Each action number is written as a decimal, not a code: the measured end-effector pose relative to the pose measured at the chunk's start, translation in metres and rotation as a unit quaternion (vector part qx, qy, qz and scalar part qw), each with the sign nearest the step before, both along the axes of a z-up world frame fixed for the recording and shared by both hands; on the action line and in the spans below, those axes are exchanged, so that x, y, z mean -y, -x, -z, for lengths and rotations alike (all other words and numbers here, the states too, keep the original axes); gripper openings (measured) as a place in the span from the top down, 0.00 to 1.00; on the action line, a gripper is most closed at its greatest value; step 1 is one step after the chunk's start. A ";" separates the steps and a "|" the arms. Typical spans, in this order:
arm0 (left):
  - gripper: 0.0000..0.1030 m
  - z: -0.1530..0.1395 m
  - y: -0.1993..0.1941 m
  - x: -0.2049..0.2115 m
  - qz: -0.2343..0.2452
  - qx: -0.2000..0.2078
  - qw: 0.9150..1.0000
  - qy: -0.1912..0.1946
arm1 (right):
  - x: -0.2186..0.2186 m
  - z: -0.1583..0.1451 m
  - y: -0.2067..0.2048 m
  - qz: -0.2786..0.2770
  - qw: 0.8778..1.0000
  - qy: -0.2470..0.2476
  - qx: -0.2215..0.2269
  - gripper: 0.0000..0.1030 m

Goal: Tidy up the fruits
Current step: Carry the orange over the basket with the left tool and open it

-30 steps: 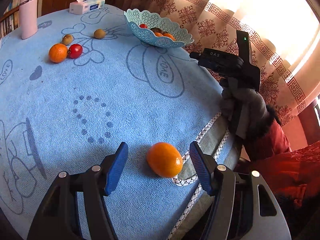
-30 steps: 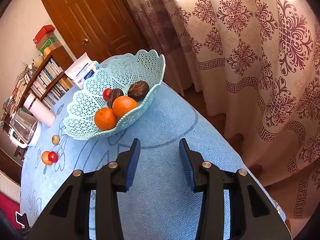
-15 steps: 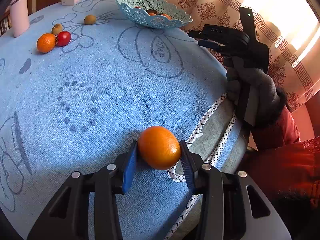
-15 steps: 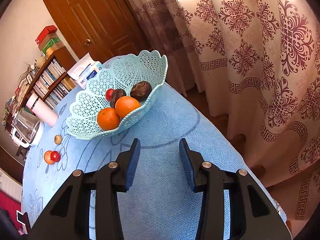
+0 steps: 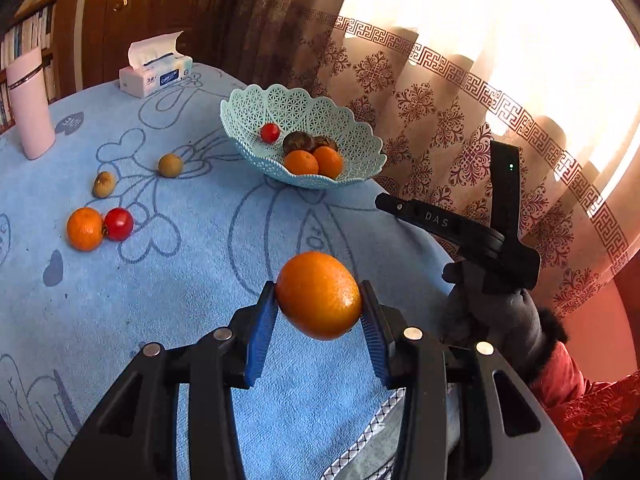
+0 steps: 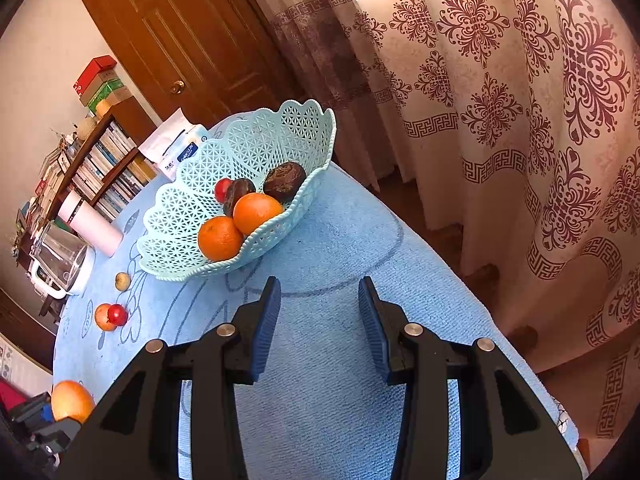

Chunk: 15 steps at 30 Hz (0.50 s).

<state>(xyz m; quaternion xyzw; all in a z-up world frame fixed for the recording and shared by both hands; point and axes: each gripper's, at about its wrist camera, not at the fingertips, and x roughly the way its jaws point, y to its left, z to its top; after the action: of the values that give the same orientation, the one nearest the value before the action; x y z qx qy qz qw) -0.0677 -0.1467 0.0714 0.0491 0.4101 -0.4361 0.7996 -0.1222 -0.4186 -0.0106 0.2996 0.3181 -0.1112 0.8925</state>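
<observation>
My left gripper (image 5: 319,312) is shut on an orange (image 5: 319,295) and holds it in the air above the blue tablecloth. The same orange shows in the right wrist view (image 6: 71,400) at the lower left. A pale green lattice basket (image 5: 256,108) stands at the far side with two oranges (image 5: 301,162), a red fruit (image 5: 270,132) and dark fruits; it also shows in the right wrist view (image 6: 256,148). My right gripper (image 6: 319,320) is open and empty, above the cloth just short of the basket. Its body shows in the left wrist view (image 5: 452,228).
On the cloth at the left lie an orange (image 5: 84,228), a red fruit (image 5: 118,224) and two small brown fruits (image 5: 170,165). A tissue box (image 5: 156,74) and a pink tumbler (image 5: 29,104) stand at the back. Curtains (image 6: 500,80) hang past the table's right edge.
My left gripper closed on the orange near the table's front edge and lifted it off the cloth, tilting up towards the basket. My right gripper stayed open and hardly moved.
</observation>
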 end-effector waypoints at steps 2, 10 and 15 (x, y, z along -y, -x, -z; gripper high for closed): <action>0.60 -0.010 -0.012 0.017 0.000 0.014 1.000 0.008 | 0.001 0.001 0.000 -0.001 1.000 -0.003 0.001 0.60; 0.60 -0.019 -0.063 0.075 -0.014 0.053 0.998 -0.001 | 0.003 0.002 -0.001 -0.007 1.000 -0.015 0.002 0.60; 0.60 -0.012 -0.081 0.094 -0.021 0.063 0.998 -0.016 | 0.003 0.003 -0.002 -0.011 1.000 -0.019 0.001 0.59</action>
<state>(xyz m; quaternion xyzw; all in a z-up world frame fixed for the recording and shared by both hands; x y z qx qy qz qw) 0.0137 -0.2406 0.0836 0.0810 0.3665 -0.4086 0.8320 -0.1201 -0.4215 -0.0136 0.3134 0.3230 -0.0950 0.8879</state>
